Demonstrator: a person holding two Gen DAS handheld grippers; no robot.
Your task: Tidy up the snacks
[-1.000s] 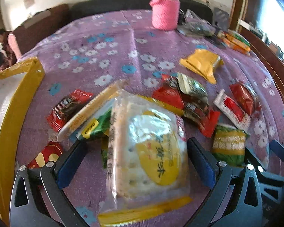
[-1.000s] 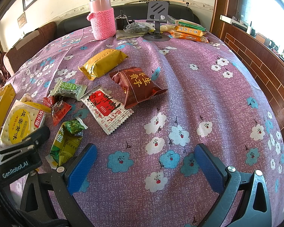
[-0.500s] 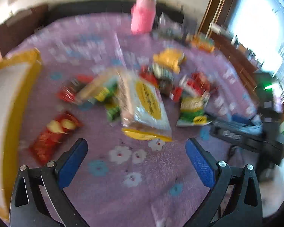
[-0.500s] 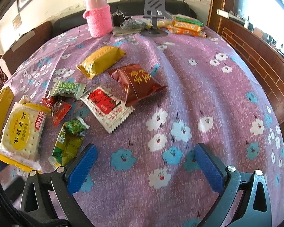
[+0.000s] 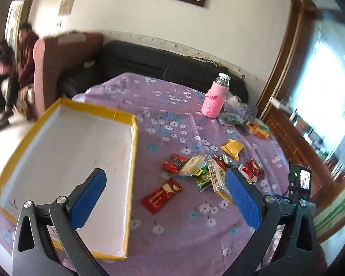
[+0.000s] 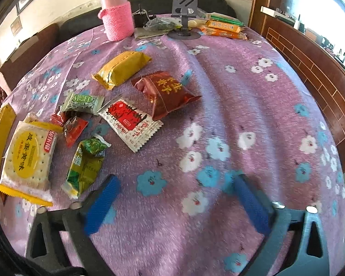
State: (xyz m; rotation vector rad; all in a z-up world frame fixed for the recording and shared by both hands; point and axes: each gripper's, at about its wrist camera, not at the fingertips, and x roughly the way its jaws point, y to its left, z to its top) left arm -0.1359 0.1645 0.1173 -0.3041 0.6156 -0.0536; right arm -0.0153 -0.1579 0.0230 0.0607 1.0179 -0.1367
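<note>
Tablecloth [image 5: 177,241] first, purple and flowered, filling the lower half of both views. Next in size, yellow-rimmed tray [image 5: 132,161] at the left of the left wrist view, now almost wholly in sight where a second ago only a sliver of rim showed. White floor bare, not one snack in it.

Left gripper [image 5: 165,177] at the bottom of that view: jaws wide, nothing between the blue pads. A second ago, straddling the cracker pack [image 6: 28,158] at close range; now drawn back and up, with the whole pile shrunk to the centre right of the frame. No carry, then. Pack left lying flat on the cloth at the lower left of the right wrist view, just beside the tray's yellow rim but outside it, in much the same spot as before.

Right gripper [image 6: 177,184] at the bottom of its own view: jaws closing from full spread, still well apart, only flowered cloth between them. View barely shifted over the second.

Smaller things unmoved: brown-red bag [image 6: 165,94] and yellow packet [image 6: 123,69] at centre, red-and-white sachet [image 6: 130,120] below them, green packet [image 6: 87,165] just left of the right gripper's left pad, red chip packet [image 5: 163,194] alone near the tray.

Judged from this, sorting hardly begun: every snack still on the cloth, tray waiting, first pick-up still to be made.
</note>
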